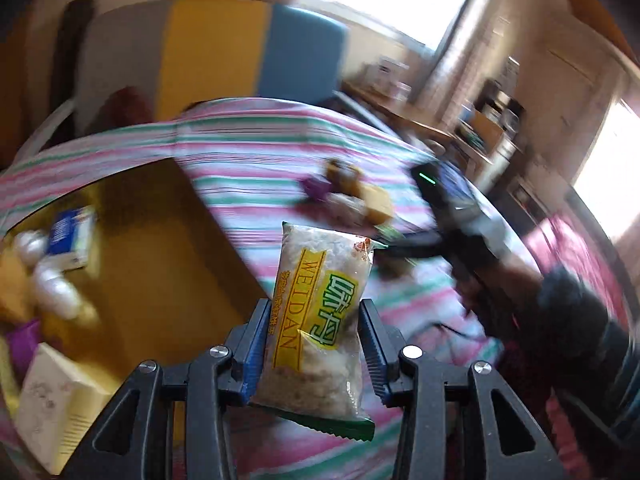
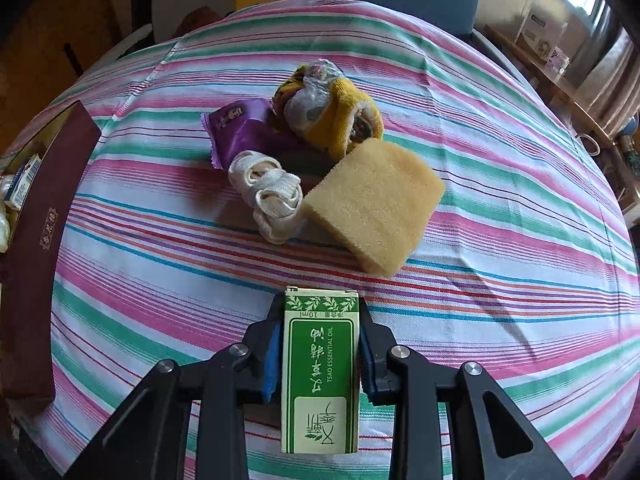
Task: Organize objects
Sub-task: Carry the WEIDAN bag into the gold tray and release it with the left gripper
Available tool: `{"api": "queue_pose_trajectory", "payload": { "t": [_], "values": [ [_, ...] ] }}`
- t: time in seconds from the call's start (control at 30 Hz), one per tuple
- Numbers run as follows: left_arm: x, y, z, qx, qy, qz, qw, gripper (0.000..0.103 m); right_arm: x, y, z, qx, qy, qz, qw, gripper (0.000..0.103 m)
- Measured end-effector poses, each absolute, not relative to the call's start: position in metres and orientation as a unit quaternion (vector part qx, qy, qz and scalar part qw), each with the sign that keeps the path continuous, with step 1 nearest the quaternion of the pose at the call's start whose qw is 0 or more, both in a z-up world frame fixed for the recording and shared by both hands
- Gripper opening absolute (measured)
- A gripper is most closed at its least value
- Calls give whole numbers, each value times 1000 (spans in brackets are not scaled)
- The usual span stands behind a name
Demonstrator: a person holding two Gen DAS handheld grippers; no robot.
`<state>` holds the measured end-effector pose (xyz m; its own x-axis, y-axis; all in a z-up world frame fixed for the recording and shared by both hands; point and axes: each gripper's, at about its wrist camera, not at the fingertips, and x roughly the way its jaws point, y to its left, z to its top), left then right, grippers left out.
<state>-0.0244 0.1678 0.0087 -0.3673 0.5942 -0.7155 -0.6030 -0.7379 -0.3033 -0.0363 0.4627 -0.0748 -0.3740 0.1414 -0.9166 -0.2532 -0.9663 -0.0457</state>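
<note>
Seen from the left wrist, the left tongs (image 1: 314, 344) were clenched on a clear, grainy snack packet with a yellow-and-green label (image 1: 320, 320), held aloft near the shallow box with a yellow floor (image 1: 160, 264). In the box lay a small blue-and-white carton (image 1: 72, 240) and a cream carton (image 1: 56, 396). I judged the carrying step in hand; the next move called for clearing the box's rim and setting the packet on its bare middle.

From the right wrist, the right tongs (image 2: 320, 356) gripped a green-and-white essential-oil carton (image 2: 320, 372) above the striped cloth-covered surface (image 2: 500, 300). Beyond the carton sat a tan sponge (image 2: 376, 204), a white webbing bundle (image 2: 268, 196), a purple sachet (image 2: 244, 132) and a yellow knitted bundle (image 2: 332, 108). The box's maroon wall (image 2: 44, 216) stood far left of the carton, with open cloth between.
</note>
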Motion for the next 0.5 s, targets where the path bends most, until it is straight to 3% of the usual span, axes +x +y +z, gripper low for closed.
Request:
{"api": "queue_pose_trajectory", "payload": {
  "t": [0.27, 0.5],
  "values": [
    [-109, 103, -32, -500, -21, 848, 176, 43, -38, 460, -75, -547, 43, 827, 120, 32],
    [-130, 86, -64, -531, -26, 838, 124, 44, -38, 459, -75, -548, 40, 827, 120, 32]
  ]
}}
